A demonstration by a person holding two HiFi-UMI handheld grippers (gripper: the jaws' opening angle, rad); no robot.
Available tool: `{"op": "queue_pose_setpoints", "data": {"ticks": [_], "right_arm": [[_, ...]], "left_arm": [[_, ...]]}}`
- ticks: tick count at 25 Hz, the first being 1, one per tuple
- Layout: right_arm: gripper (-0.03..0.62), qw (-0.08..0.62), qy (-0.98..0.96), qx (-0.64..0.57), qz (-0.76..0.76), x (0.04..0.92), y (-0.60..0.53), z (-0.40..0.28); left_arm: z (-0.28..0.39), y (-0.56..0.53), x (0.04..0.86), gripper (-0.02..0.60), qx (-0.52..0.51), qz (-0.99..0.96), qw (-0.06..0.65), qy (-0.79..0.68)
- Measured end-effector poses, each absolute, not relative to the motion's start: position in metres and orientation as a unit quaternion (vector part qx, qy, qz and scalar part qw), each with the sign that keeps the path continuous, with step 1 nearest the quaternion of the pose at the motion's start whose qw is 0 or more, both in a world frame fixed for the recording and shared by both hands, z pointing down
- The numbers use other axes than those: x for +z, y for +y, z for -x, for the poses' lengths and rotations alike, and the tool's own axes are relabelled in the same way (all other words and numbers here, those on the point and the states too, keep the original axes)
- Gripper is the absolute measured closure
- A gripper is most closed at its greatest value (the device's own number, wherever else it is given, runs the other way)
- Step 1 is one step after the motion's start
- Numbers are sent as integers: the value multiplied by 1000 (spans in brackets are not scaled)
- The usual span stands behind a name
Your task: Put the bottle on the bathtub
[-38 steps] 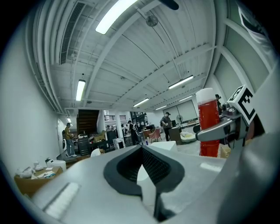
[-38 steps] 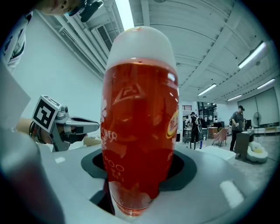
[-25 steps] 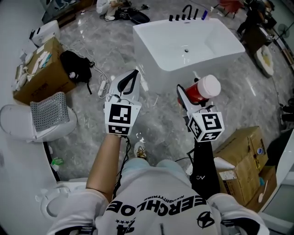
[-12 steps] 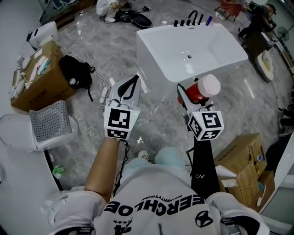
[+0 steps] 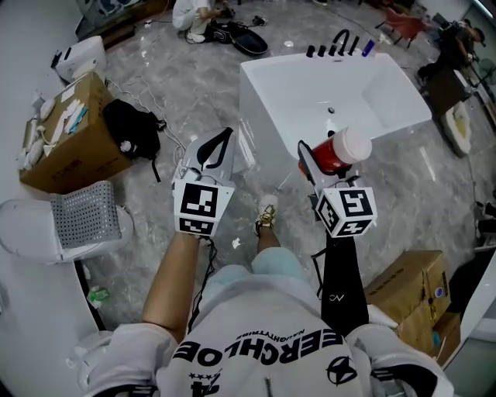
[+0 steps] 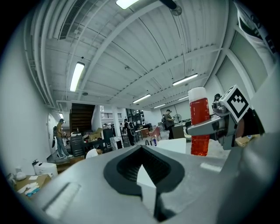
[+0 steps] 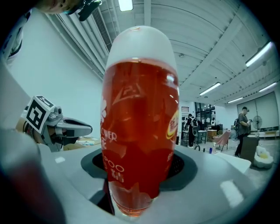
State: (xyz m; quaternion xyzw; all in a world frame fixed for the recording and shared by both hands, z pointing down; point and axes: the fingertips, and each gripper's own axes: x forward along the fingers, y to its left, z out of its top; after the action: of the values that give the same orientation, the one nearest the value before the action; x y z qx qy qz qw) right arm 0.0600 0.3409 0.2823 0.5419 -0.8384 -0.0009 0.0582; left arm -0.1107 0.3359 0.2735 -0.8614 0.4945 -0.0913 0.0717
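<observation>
The red bottle point(image 5: 339, 151) with its white cap stands upright between the jaws of my right gripper point(image 5: 324, 157), which is shut on it. In the right gripper view the bottle point(image 7: 140, 118) fills the middle, its lower body pinched in my right gripper point(image 7: 138, 175). The white bathtub point(image 5: 271, 63) lies just ahead of both grippers, a little to the right. My left gripper point(image 5: 215, 147) is level beside the right one, shut and holding nothing. In the left gripper view my left gripper point(image 6: 144, 175) has its pads together, and the bottle point(image 6: 200, 127) shows at the right.
Black taps point(image 5: 337, 43) stand on the tub's far rim. A cardboard box point(image 5: 66, 139), a black bag point(image 5: 132, 128) and a white perforated seat point(image 5: 85, 217) lie left. Another box point(image 5: 403, 298) sits at the right. A person point(image 5: 194, 12) crouches beyond the tub. My foot point(image 5: 267, 217) steps forward.
Both grippers have moved forward towards the bathtub, which now sits closer and lower in the head view. The bottle stays held in the right gripper. A foot has stepped forward.
</observation>
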Motion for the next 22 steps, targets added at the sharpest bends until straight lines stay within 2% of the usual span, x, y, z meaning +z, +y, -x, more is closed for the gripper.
{"op": "queue_pose_setpoints", "data": {"ticks": [22], "right_arm": [[278,41,-866,-8,-498,275,-19,-103]], "left_arm": [[49,3,280,580,-122,847,72,513]]}}
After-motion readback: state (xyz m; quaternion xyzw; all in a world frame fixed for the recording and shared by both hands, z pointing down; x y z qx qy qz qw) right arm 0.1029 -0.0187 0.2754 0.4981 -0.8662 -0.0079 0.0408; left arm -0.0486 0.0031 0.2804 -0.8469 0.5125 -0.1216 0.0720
